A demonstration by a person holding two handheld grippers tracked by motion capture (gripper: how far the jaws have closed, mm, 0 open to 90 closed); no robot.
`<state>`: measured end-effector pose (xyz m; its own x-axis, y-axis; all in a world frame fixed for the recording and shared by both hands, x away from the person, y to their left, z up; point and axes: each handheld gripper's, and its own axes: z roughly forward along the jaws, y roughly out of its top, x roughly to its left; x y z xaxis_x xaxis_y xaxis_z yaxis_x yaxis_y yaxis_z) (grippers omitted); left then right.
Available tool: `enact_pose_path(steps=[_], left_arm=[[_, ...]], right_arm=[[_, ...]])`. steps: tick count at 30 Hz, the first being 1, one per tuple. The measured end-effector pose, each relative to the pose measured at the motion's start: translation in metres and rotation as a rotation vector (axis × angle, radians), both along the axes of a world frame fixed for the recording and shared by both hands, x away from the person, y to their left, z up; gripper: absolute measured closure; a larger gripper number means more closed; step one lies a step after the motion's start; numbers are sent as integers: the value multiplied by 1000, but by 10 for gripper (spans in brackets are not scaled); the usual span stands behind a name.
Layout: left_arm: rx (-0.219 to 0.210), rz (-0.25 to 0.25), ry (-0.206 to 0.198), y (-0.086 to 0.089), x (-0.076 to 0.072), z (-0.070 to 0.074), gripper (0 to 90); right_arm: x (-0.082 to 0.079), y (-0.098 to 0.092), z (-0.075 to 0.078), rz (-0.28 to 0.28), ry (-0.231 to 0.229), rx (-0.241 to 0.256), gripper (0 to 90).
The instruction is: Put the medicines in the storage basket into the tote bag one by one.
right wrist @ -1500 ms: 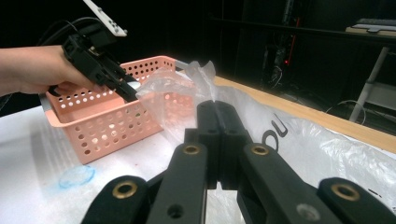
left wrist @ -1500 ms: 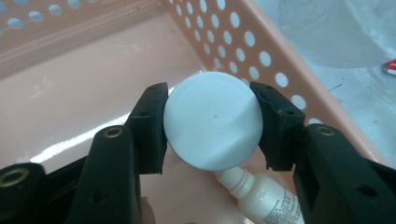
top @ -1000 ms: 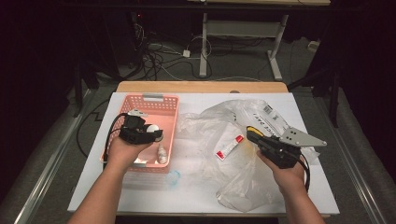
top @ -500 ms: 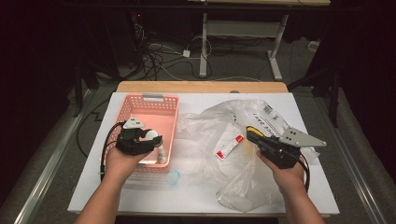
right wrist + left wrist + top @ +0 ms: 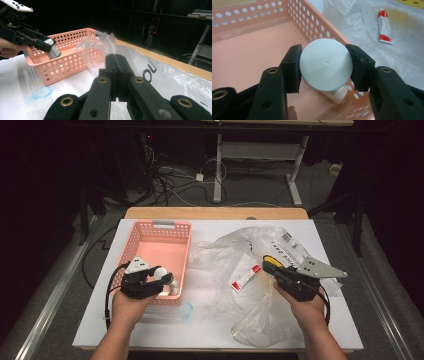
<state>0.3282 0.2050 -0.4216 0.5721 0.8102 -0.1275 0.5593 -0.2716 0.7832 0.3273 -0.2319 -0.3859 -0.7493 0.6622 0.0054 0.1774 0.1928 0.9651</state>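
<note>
- While the left claw (image 5: 325, 68) pinches a white bottle (image 5: 326, 68) by its round cap, the bottle hangs tilted just inside the pink basket (image 5: 150, 231), at about 5 o'clock of its floor, near the right wall.
- Gripping the cap from both sides lets the body point down and away, so it can probably be laid on the basket floor without the claw touching the walls.
- At 3 o'clock on the table (image 5: 210, 320), the right claw (image 5: 115, 62) is pressed together; a fold of the clear bag (image 5: 260, 315) rises right at its tips, but I cannot tell whether it is caught between them. It likely steadies the bag.
- On the bag, at 9 o'clock from the right claw, lies a red-and-white tube (image 5: 244, 277).
- A yellow disc (image 5: 271, 259) sits at that claw's 12 o'clock.
- A small clear cup (image 5: 185, 310) stands on the table just off the basket's 5 o'clock corner, clear of the bottle's path.
- Only the basket's right wall stands close to the bottle.
</note>
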Motion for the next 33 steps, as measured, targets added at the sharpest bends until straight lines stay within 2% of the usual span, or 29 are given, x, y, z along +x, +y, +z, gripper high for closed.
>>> enact_pose_path(steps=[5,9,15,22,25,33], left_arm=[[-18,6,-13,3,-4,1,487],[-54,17,-31,8,-8,4,487],[-69,17,-58,6,-15,12,487],[-91,-15,-84,-4,-21,21,487],[-127,-39,-80,-8,-22,23,487],[-130,-75,-93,-19,-26,26,487]], right_arm=[[-1,2,0,2,-3,-6,900],[-1,0,1,0,-3,-5,900],[-1,-2,1,-2,-7,-4,900],[-2,-2,2,0,-5,2,900],[-2,-2,2,0,-2,4,900],[-2,0,1,3,-2,1,900]])
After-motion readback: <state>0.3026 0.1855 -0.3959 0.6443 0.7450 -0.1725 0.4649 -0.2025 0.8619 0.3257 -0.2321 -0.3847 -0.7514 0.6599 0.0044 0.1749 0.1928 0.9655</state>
